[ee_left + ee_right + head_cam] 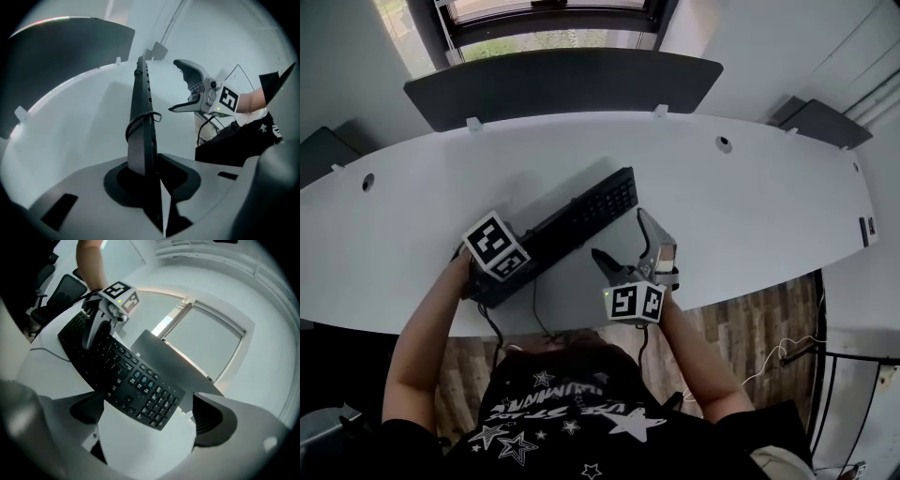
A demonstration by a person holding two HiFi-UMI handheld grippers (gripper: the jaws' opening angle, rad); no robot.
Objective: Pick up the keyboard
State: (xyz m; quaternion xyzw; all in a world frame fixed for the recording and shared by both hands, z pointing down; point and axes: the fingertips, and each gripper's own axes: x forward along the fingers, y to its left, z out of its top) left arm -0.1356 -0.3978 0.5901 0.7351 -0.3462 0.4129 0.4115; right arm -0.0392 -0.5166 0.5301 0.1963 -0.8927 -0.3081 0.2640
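**Second grip needed before the lift.** On the white tabletop (750,187) the black keyboard (581,220) lies slantwise. In the head view it runs from 8 o'clock to 2 o'clock, with its 8 o'clock end at the near edge. Raised from that end alone, so long a board would likely sag or twist in the pads. The sound course is to bring the right hand-held gripper (617,232) onto the near long edge toward the 2 o'clock end. It should close squarely on the frame, not the keys, and then both ends should rise together and level. Whether the held end is already clear of the surface cannot be told.

The left hand-held gripper (149,171) is clamped on the 8 o'clock end. Its own view shows the keyboard edge-on between the jaws, which stand narrow with the pads against both faces. The right hand-held gripper is spread wide and empty, just beside the near long edge at 3 o'clock from the keyboard's middle, touching nothing. Its own view shows only bare tabletop between the jaws, with the keys beyond them. The cable (136,117) curls across the keyboard's edge close to the left grip and should be kept slack as the board rises.
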